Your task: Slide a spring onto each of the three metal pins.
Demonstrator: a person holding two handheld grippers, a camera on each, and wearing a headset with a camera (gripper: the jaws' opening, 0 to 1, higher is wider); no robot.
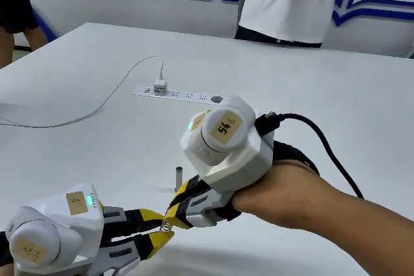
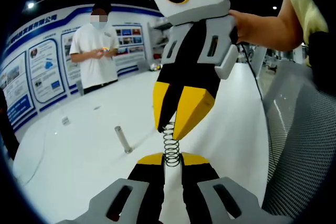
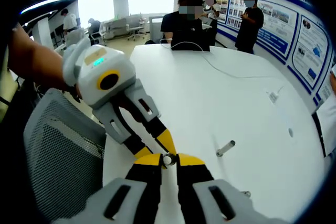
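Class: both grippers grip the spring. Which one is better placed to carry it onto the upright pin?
Right, probably. The right gripper angles down from just beside the pin; the left gripper lies low and flat, further back. Both hold the spring.

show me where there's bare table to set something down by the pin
Widest bare patch: left of the pin, this side of the white cable. Also bare between the pin and the power strip. Crowded just in front of the pin, where the left gripper and right gripper meet on the spring.
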